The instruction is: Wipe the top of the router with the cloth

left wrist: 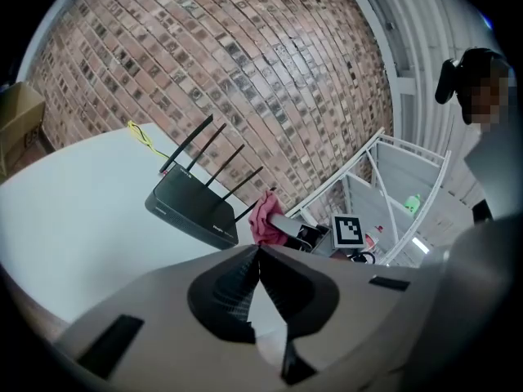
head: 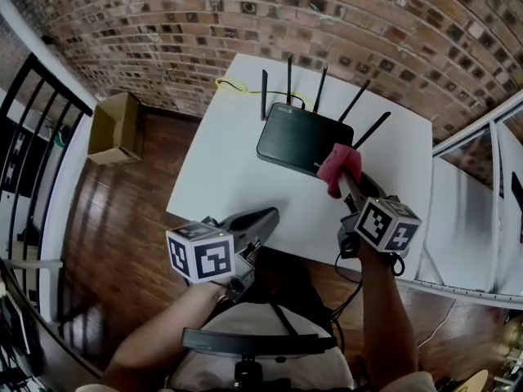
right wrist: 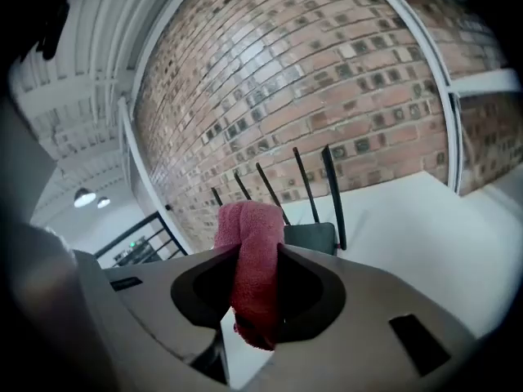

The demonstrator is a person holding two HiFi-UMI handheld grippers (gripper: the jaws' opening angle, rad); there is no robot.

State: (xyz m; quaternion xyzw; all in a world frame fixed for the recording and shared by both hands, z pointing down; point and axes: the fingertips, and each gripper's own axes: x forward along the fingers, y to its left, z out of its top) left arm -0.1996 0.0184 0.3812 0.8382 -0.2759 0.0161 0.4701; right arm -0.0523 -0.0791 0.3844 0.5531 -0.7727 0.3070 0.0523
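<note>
The black router [head: 302,140] with several upright antennas lies on the white table [head: 221,170] near the far edge. My right gripper [head: 341,174] is shut on a pink cloth [head: 337,168], which hangs at the router's near right corner. In the right gripper view the cloth [right wrist: 253,276] fills the gap between the jaws, with the router [right wrist: 310,237] just behind it. My left gripper [head: 270,216] is shut and empty over the table's near edge. From the left gripper view I see the router [left wrist: 192,207] and the cloth [left wrist: 265,218] ahead.
A yellow cable [head: 233,84] runs off the table behind the router. A cardboard box [head: 114,127] stands on the wooden floor at the left. A brick wall [head: 245,23] backs the table, a white metal rack [head: 474,219] flanks its right side, and a black railing [head: 33,137] stands at the far left.
</note>
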